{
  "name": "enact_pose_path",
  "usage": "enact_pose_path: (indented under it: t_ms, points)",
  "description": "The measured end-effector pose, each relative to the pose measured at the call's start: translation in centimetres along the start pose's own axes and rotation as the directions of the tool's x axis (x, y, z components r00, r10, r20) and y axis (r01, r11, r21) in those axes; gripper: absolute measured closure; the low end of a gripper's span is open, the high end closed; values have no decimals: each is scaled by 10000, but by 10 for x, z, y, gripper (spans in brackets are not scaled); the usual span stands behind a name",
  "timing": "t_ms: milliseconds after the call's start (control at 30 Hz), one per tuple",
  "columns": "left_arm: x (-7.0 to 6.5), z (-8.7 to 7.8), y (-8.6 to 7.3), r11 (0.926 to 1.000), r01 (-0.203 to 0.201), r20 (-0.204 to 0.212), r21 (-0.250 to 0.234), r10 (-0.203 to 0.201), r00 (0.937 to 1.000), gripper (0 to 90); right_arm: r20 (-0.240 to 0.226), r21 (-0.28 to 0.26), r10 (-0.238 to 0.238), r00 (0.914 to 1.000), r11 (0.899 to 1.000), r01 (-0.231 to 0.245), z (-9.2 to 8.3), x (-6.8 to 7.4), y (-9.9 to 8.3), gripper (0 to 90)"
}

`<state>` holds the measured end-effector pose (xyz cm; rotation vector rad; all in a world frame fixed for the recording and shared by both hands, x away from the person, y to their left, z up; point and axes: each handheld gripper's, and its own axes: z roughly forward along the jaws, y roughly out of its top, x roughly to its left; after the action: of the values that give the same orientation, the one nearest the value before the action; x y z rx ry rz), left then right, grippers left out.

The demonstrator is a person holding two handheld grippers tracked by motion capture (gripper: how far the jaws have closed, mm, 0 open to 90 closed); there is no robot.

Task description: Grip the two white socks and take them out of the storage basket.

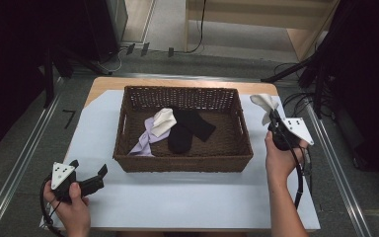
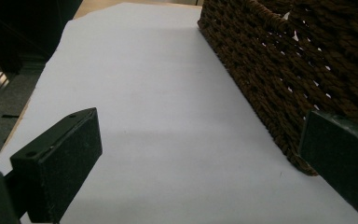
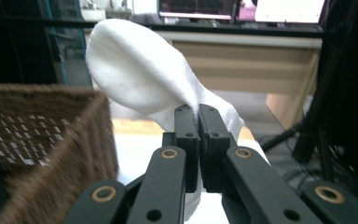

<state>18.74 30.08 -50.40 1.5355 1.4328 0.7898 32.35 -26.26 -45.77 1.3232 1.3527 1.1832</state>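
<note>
The right gripper (image 1: 271, 118) has its jaws pressed together on a white sock (image 3: 140, 79), which stands up from the pinch just outside the right end wall of the wicker basket (image 1: 128, 163), its free end flopping toward the basket's far right corner. The basket's open inside, with a lilac sock (image 1: 145, 140), a second white sock (image 1: 164, 122) and a black pair (image 1: 187, 129), lies to the left of the jaws, so the held sock probably has to cross that right wall. The left gripper (image 1: 86, 173) rests off the basket's near left corner, jaws spread and empty, much farther from the sock.
</note>
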Motion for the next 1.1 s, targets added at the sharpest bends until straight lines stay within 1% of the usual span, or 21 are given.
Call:
enact_pose_path:
  t_ms: [33,67,100,133,167,233,267,333,400,467,567,700,767,833,867,933,967,1033,1067,1100]
  points:
    - [0,0,0,10000,2,-2,0,-2,10000,3,60,127,112,9999,9999,-113,-1,-3,-5,879]
    - [0,0,0,10000,5,4,0,-5,10000,3,79,173,33,10000,9998,-34,-2,-6,-8,879]
    - [0,0,0,10000,-2,-15,6,2,10000,3,173,309,105,9998,9995,-111,-3,-8,-12,879]
    - [0,0,0,10000,-3,-11,5,3,10000,3,214,557,154,9997,9983,-165,-4,-13,-20,879]
    - [0,0,0,10000,-3,-11,5,3,10000,3,214,557,154,9997,9983,-165,-4,-13,-20,879]
    - [0,0,0,10000,-16,-11,14,16,10000,3,265,731,88,9996,9973,-107,-6,-18,-28,878]
    - [0,0,0,10000,-23,5,17,23,10000,3,310,850,211,9993,9961,-237,-7,-19,-32,878]
    - [0,-1,0,10000,-17,-22,20,17,10000,3,391,1030,313,9987,9941,-352,-11,-23,-40,878]
    - [0,0,0,10000,-12,-4,8,12,10000,3,469,1239,402,9981,9912,-458,-16,-29,-49,878]
    - [0,0,0,10000,-13,-25,15,13,10000,3,493,1291,463,9977,9902,-523,-18,-31,-51,877]
    - [0,0,0,10000,8,-7,-5,-8,10000,3,459,1534,408,9981,9870,-474,-24,-37,-55,876]
    - [0,0,0,10000,-6,-36,30,6,10000,3,380,1832,472,9982,9816,-534,-32,-44,-62,857]
    - [0,-1,0,10000,-8,-40,24,8,10000,3,346,1943,544,9979,9791,-601,-36,-46,-65,765]
    - [0,-1,0,10000,-9,-45,19,9,10000,3,337,2002,762,9965,9764,-815,-40,-48,-67,629]
    - [0,-1,0,10000,6,-45,12,-6,10000,3,310,1964,853,9959,9764,-898,-43,-49,-68,582]
    - [0,-1,0,10000,-2,-57,4,2,10000,3,143,1825,1091,9939,9771,-1099,-49,-49,-65,524]
    - [-1,-1,0,10000,-3,-64,2,3,10000,3,7,1765,1140,9935,9779,-1123,-54,-47,-60,505]
    - [-1,-1,0,10000,0,-64,6,0,10000,3,-79,1667,1155,9933,9796,-1126,-56,-46,-56,500]
    - [-1,-1,0,10000,-1,-65,7,1,10000,3,-135,1547,1033,9946,9829,-1000,-58,-45,-53,498]
    - [-1,-1,0,10000,3,-63,6,-3,10000,3,-218,1487,1006,9947,9842,-963,-60,-42,-48,492]
